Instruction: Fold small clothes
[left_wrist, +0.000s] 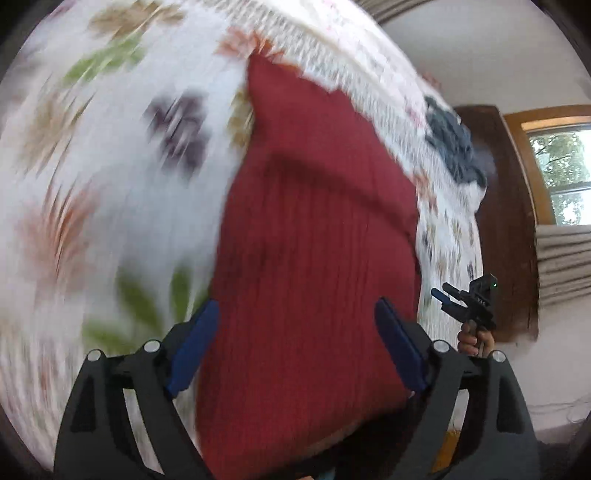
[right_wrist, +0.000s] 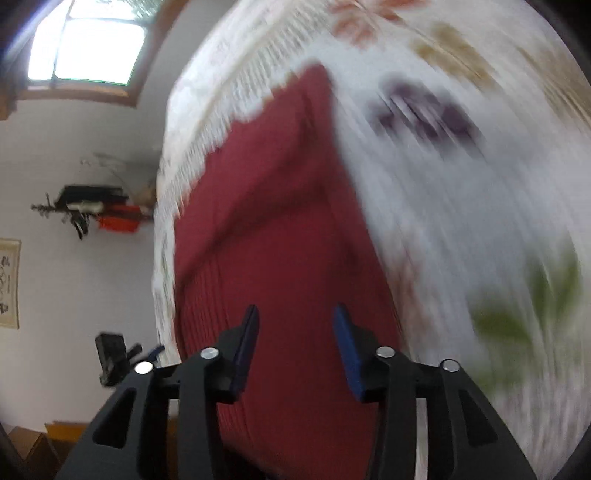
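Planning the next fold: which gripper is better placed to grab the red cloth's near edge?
Probably either; slightly the left gripper: open wider, red cloth fills its gap. Right gripper is open too.

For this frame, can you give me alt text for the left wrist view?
A red garment lies on a leaf-print bedspread, with the open left gripper over its near end, one blue finger at each side. The right gripper shows at the bed's right edge, a dark cloth lies further back, and the picture is motion-blurred.
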